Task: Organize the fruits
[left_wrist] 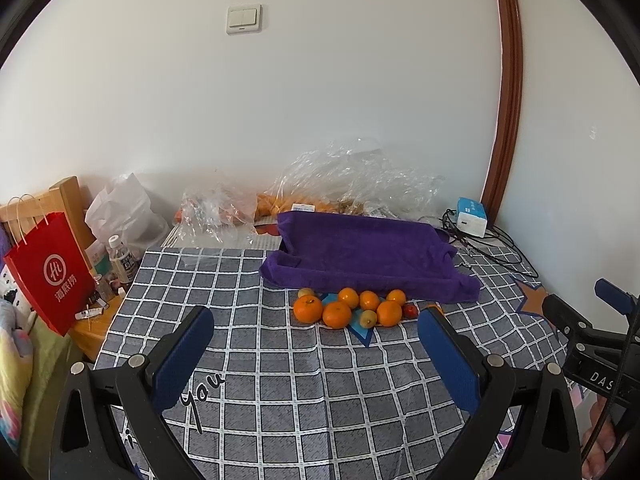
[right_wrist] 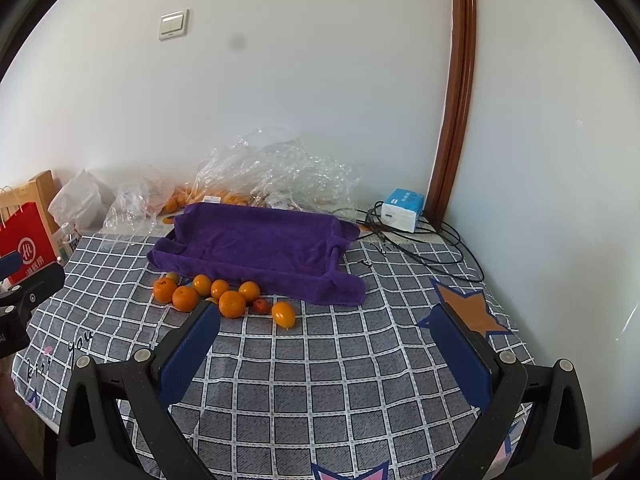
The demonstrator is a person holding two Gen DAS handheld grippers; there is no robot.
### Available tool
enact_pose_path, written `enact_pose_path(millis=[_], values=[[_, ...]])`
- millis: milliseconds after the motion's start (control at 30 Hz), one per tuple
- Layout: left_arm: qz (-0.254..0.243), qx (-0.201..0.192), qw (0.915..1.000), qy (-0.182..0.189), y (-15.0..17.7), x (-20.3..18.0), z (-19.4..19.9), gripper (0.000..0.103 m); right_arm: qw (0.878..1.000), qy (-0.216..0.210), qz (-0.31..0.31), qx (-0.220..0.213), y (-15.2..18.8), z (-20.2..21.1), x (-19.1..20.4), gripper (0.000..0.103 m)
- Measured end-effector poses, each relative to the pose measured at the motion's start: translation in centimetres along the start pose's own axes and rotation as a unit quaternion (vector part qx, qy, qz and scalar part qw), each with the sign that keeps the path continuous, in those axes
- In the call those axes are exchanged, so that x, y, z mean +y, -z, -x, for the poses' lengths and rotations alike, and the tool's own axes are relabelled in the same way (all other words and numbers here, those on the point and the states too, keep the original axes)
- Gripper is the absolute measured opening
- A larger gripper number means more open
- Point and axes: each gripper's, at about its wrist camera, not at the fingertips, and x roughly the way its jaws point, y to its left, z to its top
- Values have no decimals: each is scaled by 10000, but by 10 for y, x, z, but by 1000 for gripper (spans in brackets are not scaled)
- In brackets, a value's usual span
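Left tool (left_wrist: pixel 316 344) and right tool (right_wrist: pixel 326 340) both hover released, jaws spread wide, grasping nothing, above the checked surface (right_wrist: pixel 304 380). The fruits (left_wrist: pixel 348 308) cluster just beside the near edge of the purple towel (right_wrist: pixel 260 244).

White wall (left_wrist: pixel 320 100) is taking soft daylight; double light switch (left_wrist: pixel 244 19) is sitting high on it. Brown wooden door trim (left_wrist: pixel 508 92) is running up the right side. Grey checked cloth is covering the table (right_wrist: pixel 320 380); wooden chair back (left_wrist: pixel 68 196) is standing at left
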Motion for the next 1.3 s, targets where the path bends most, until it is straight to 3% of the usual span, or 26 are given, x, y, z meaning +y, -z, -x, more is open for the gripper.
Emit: enact_pose_path(millis=[900, 1300], values=[[-5, 5, 10000, -1, 0, 4, 3, 103, 10000, -14, -82, -5, 1, 3, 2, 103], [-31, 58, 9999, -95, 4, 5, -14, 103, 9999, -73, -42, 144, 8, -16, 13, 103]])
